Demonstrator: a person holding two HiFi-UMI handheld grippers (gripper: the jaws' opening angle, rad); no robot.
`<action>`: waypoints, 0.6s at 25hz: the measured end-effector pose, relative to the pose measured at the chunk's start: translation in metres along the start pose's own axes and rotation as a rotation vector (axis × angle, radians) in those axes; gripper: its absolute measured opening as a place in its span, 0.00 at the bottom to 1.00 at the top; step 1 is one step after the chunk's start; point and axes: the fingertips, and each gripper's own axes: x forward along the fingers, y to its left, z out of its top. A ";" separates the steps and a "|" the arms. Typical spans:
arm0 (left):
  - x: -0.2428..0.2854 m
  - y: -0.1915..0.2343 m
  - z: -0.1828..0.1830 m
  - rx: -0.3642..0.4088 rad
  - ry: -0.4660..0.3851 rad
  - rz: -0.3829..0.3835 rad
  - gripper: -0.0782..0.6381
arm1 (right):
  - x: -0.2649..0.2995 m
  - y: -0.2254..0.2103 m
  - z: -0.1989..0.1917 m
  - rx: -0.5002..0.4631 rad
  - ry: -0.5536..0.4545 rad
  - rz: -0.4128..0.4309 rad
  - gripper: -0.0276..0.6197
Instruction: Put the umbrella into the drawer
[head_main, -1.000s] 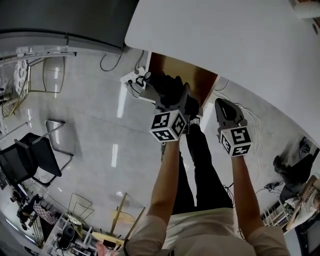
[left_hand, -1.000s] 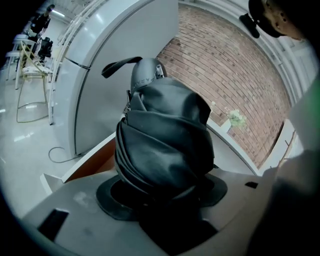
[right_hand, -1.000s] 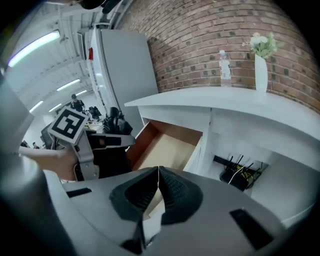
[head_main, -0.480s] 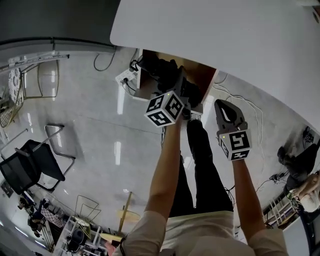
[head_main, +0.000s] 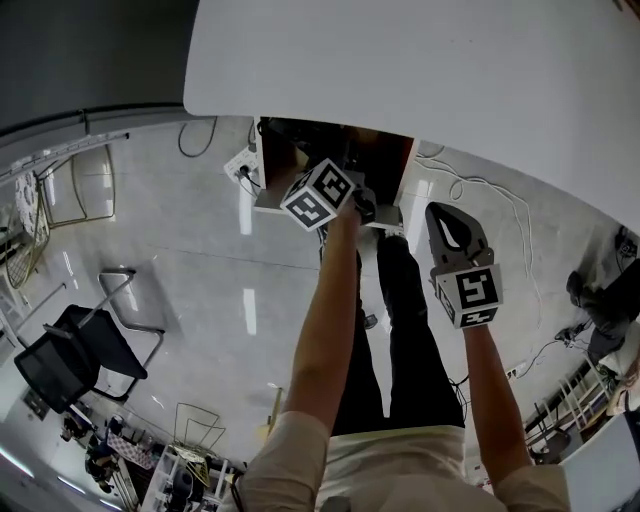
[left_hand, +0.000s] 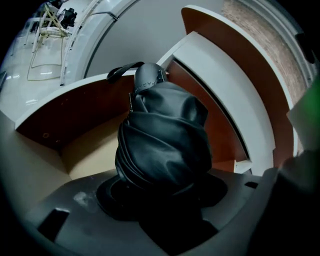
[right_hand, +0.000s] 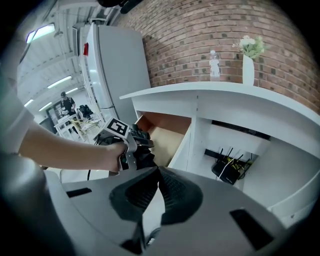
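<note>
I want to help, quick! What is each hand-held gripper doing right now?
Left hand-held gripper: closed on the black umbrella.
Right hand-held gripper: closed, holding nothing.

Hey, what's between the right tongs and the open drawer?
The left tongs, clamped on the black folded umbrella at the drawer mouth, sit between it and the right tongs, as the right gripper view shows.

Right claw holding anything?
No, the right claw has its jaws together at the tips with nothing between them.
</note>
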 end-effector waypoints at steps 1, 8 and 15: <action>0.002 0.005 -0.001 -0.023 0.005 0.026 0.48 | -0.002 -0.002 -0.002 0.011 -0.001 -0.002 0.15; 0.021 0.010 -0.008 -0.029 0.064 0.067 0.48 | -0.015 -0.019 -0.017 0.074 0.000 -0.081 0.15; 0.029 0.021 -0.011 -0.053 0.046 0.120 0.48 | -0.020 -0.020 -0.018 0.095 -0.014 -0.103 0.15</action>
